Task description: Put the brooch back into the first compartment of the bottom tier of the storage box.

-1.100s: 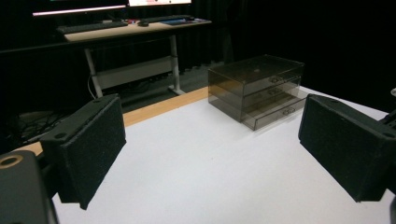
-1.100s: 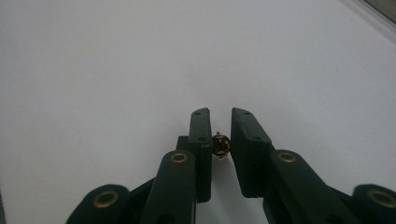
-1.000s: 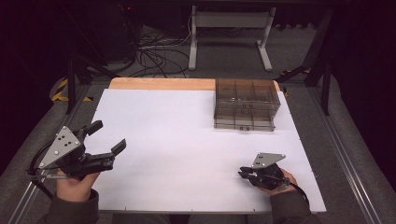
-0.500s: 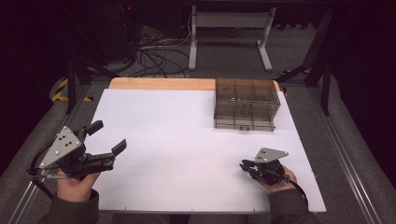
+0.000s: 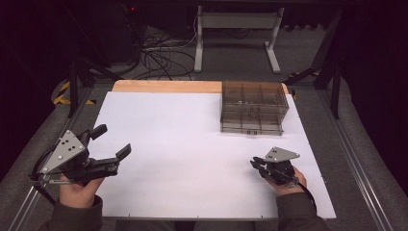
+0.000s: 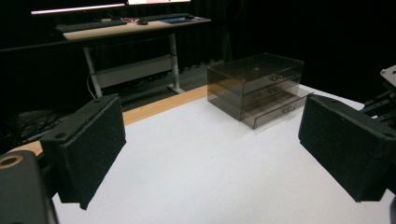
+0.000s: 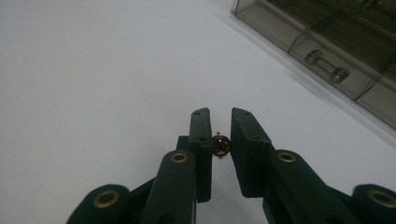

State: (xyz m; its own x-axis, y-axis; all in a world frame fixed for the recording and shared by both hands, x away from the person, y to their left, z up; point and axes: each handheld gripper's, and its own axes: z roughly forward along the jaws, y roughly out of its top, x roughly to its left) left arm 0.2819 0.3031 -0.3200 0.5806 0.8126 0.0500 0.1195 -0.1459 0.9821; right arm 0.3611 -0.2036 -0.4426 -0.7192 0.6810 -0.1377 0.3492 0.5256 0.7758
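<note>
A smoky see-through drawer box (image 5: 252, 108) stands at the far right of the white table top (image 5: 192, 144); its small drawers with bar handles face me. My right gripper (image 5: 253, 163) rests low at the near right, pointing left. In the right gripper view its jaws (image 7: 219, 114) are shut on a small round gold ornament (image 7: 220, 144), with the drawer box (image 7: 327, 46) just ahead to the right. My left gripper (image 5: 113, 140) hovers at the near left, its black pads (image 6: 88, 144) wide apart with nothing between them. It faces the drawer box (image 6: 259, 88).
A bare wooden strip (image 5: 163, 86) runs along the table's far edge. Beyond it are a desk's white legs (image 5: 235, 33) and loose cables (image 5: 159, 57) on the floor. Metal rails (image 5: 356, 163) border the table on both sides.
My right gripper has edged slightly away from me toward the drawer box, jaws still closed. The left gripper has stayed where it was.
</note>
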